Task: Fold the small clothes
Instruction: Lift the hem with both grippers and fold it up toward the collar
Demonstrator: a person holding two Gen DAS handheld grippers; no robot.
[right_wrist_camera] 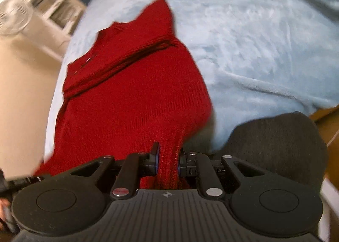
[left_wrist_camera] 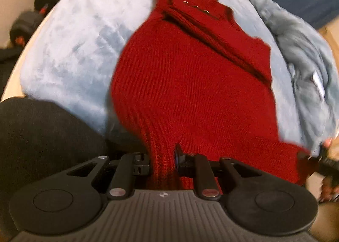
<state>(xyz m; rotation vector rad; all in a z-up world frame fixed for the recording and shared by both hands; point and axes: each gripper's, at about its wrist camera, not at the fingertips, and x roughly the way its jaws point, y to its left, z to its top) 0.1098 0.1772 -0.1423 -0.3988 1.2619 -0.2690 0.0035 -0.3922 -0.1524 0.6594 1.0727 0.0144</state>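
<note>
A small red knit sweater [left_wrist_camera: 186, 85] lies on a pale blue plush blanket [left_wrist_camera: 70, 47], neck end away from me, with metal snaps near the collar and one sleeve folded across its chest. My left gripper [left_wrist_camera: 162, 158] is shut on the ribbed hem at one lower corner. In the right wrist view the same sweater [right_wrist_camera: 131, 93] stretches away over the blanket [right_wrist_camera: 254, 40], and my right gripper [right_wrist_camera: 168, 160] is shut on the hem at the other lower corner. The hem is lifted off the blanket between both grippers.
A grey garment [left_wrist_camera: 305, 76] is bunched on the blanket's right side. The person's dark-clothed leg [left_wrist_camera: 42, 140] shows at the lower left, and at the lower right in the right wrist view [right_wrist_camera: 279, 148]. A white shelf and fan [right_wrist_camera: 14, 17] stand beyond the bed. Dark shoes [left_wrist_camera: 27, 21] lie on the floor.
</note>
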